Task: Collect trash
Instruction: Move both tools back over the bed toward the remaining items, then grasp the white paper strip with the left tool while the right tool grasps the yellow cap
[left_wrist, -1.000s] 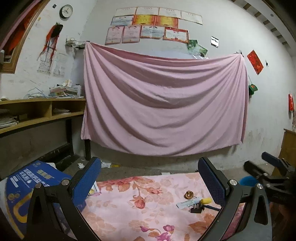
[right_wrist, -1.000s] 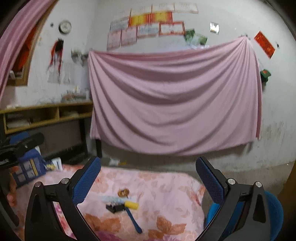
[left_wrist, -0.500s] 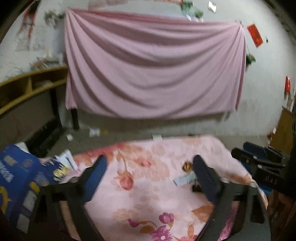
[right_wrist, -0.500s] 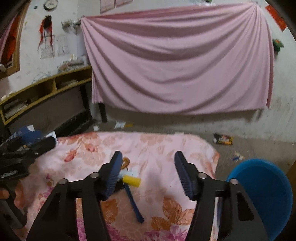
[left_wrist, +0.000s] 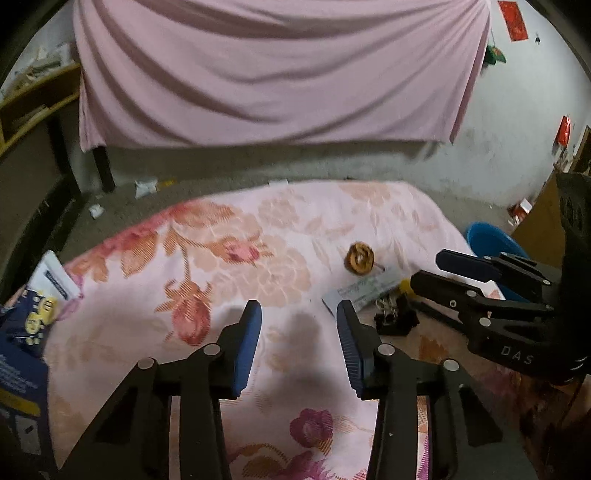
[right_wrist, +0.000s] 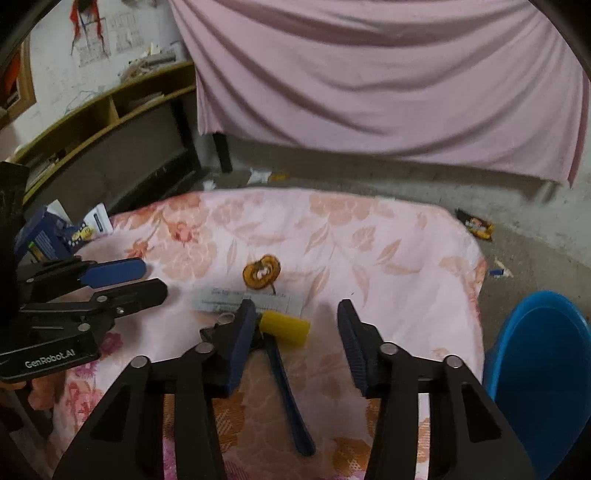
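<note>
Jaws of the left gripper (left_wrist: 299, 314) and the right gripper (right_wrist: 297, 314) have just been closing and stand partly apart over the floral cloth (right_wrist: 369, 236), nothing between them. Trash lies together on the cloth: a brown curled peel (right_wrist: 261, 275), a paper slip (right_wrist: 280, 301) with unreadable print, a yellow-headed blue tool (right_wrist: 284, 326). "GenRobot.AI" marks the left gripper's body.
</note>
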